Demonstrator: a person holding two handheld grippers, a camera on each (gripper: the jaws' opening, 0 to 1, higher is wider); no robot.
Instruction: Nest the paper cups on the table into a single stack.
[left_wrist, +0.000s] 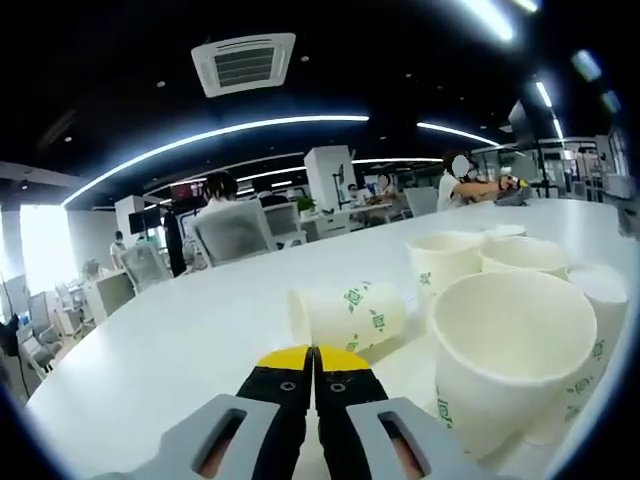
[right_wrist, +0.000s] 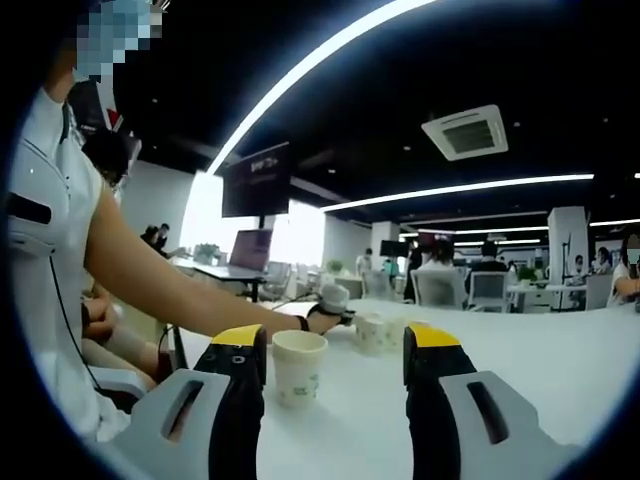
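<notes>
Cups waited: one tipped cup (left_wrist: 348, 315) lay sideways just past our shut left tongs (left_wrist: 314, 362); another cup (right_wrist: 299, 366) stood between our open right tongs (right_wrist: 335, 352).

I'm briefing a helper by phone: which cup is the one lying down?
On the white table, just beyond the shut left gripper, lies a cup on its side. The other cups to its right stand upright; it alone is tipped over, showing green marks.
</notes>
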